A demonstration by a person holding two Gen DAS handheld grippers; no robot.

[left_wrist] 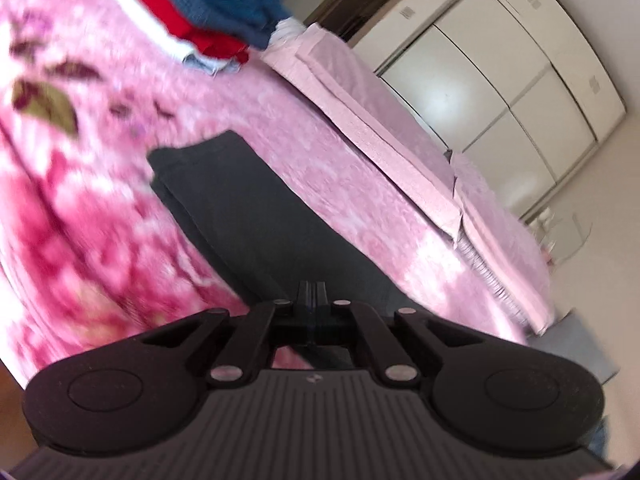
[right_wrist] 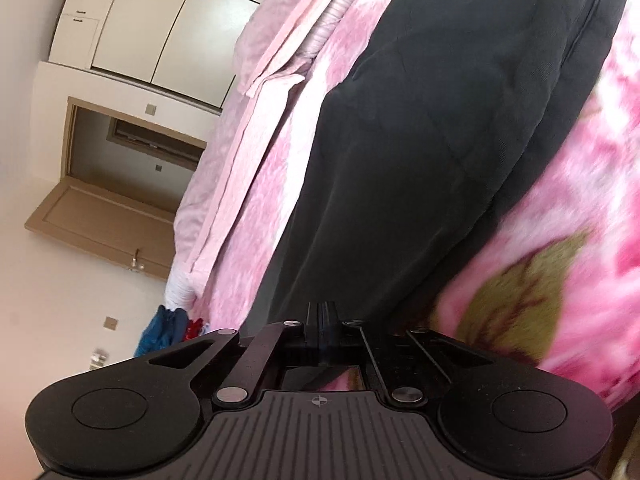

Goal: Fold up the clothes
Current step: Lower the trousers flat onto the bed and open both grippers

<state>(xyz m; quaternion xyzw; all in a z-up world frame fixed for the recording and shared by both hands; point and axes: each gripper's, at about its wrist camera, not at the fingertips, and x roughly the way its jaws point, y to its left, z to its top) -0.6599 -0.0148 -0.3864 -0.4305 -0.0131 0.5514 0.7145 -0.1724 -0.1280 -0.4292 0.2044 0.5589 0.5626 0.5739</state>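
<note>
A black garment (left_wrist: 240, 208) lies stretched out in a long folded strip on a pink floral blanket (left_wrist: 80, 200). My left gripper (left_wrist: 312, 290) is shut at the strip's near end, with dark cloth running in under its tips. In the right wrist view the same black garment (right_wrist: 440, 140) runs away from my right gripper (right_wrist: 322, 310), which is shut on its near edge. Dark cloth shows just below each gripper's closed fingers. Both views are rolled sideways and blurred.
A pile of folded clothes (left_wrist: 208, 12), red, white and blue, sits at the far end of the blanket, also seen as a small heap (right_wrist: 168, 330). Folded pale pink bedding (left_wrist: 380, 128) lines the bed's edge. Beyond stand a white wardrobe (left_wrist: 500, 80) and an open wooden door (right_wrist: 108, 216).
</note>
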